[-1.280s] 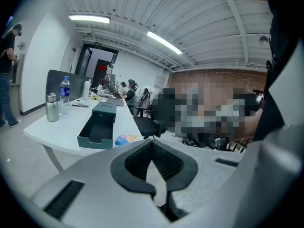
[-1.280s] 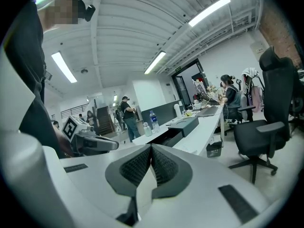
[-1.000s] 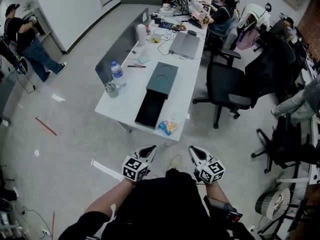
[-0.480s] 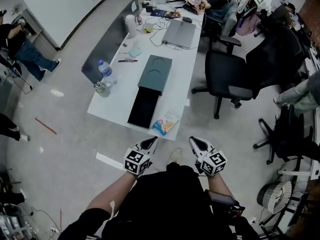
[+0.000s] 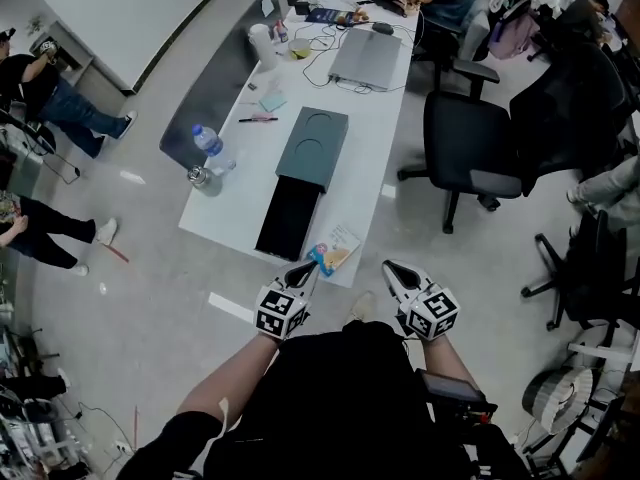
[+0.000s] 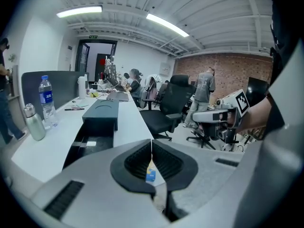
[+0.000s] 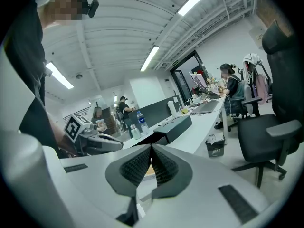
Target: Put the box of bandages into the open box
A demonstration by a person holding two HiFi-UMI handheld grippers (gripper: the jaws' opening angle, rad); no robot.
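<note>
The bandage box (image 5: pixel 334 251), small and colourful, lies at the near end of the white table (image 5: pixel 240 203). Just beyond it sits the open black box (image 5: pixel 289 218), with its grey-green lid (image 5: pixel 313 148) resting behind it. My left gripper (image 5: pixel 303 272) is shut and empty, its tip just short of the table's near edge beside the bandage box. In the left gripper view the shut gripper (image 6: pixel 151 142) points along the table, and a bit of the bandage box (image 6: pixel 150 175) shows behind the jaws. My right gripper (image 5: pixel 393 271) hangs shut and empty to the right, off the table corner.
A water bottle (image 5: pixel 207 143) and a metal flask (image 5: pixel 198 176) stand at the table's left edge. Farther along are a laptop (image 5: pixel 366 58), cables and clutter. Black office chairs (image 5: pixel 470 148) stand to the right. People stand at the far left (image 5: pixel 50 93).
I have stepped closer to the table; both grippers now reach nearly to its near edge by the bandage box. Both stay shut.
</note>
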